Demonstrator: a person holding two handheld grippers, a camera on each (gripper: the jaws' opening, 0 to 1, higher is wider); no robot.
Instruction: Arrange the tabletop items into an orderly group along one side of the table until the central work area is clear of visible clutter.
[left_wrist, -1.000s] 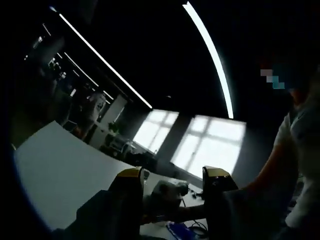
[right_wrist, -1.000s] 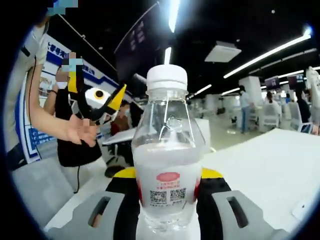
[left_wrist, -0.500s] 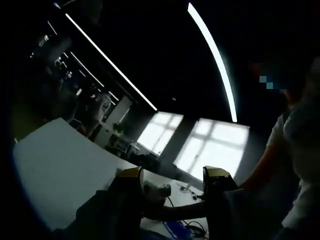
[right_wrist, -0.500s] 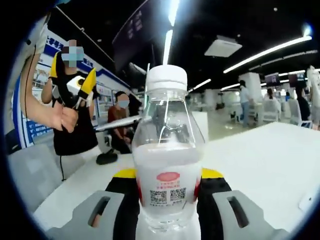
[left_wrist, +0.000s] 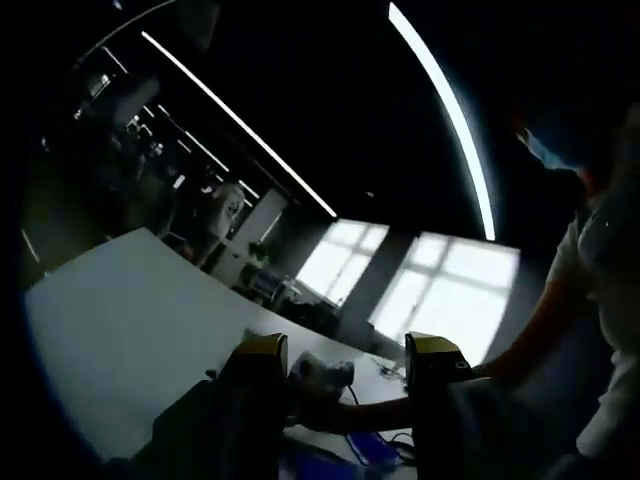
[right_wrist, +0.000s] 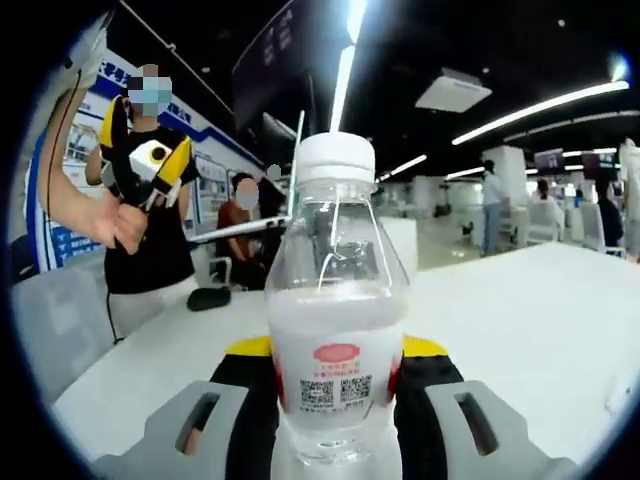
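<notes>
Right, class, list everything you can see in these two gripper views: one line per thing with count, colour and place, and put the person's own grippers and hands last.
Water bottle: one, clear with a white cap and a red-and-white label, upright between the right gripper's jaws.
Table: one, white, stretching behind the bottle in the right gripper view.
Ceiling light strips: several, bright white, overhead in both views.
Windows: two, bright, far wall in the left gripper view.
Cables: a few, dark, on the far table edge in the left gripper view.
Right gripper: one, black with yellow tips, shut on the bottle.
Left gripper: one, black with yellow tips, jaws apart, nothing between them.
Person's hand: one, holding the left gripper.
</notes>
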